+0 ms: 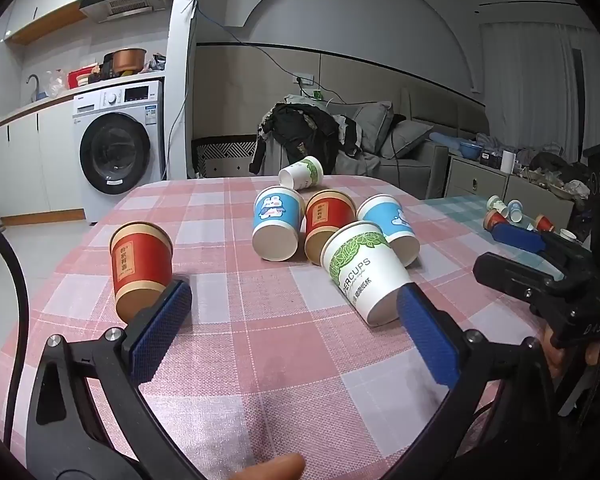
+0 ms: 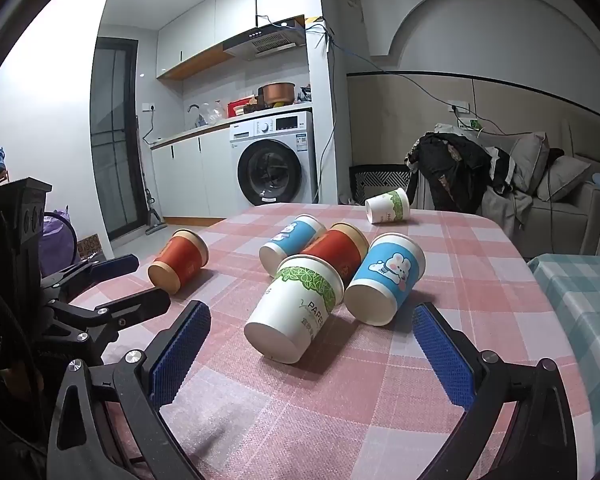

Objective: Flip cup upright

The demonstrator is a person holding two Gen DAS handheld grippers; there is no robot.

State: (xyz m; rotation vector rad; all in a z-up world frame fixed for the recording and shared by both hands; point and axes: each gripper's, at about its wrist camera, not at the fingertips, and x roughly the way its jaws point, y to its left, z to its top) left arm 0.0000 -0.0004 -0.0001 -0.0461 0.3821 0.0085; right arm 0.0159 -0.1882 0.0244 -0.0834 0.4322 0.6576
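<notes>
on the table, toppled cups

Left claw gapes above toppled cups.

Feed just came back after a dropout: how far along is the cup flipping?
Nothing looks done: all six cups on the pink checked tablecloth lie on their sides. Nothing is in hand; the left gripper and right gripper are both open and empty. The right one faces the nearest green-leaf cup, probably the first target. The lone red cup and far green-leaf cup remain too.
</notes>
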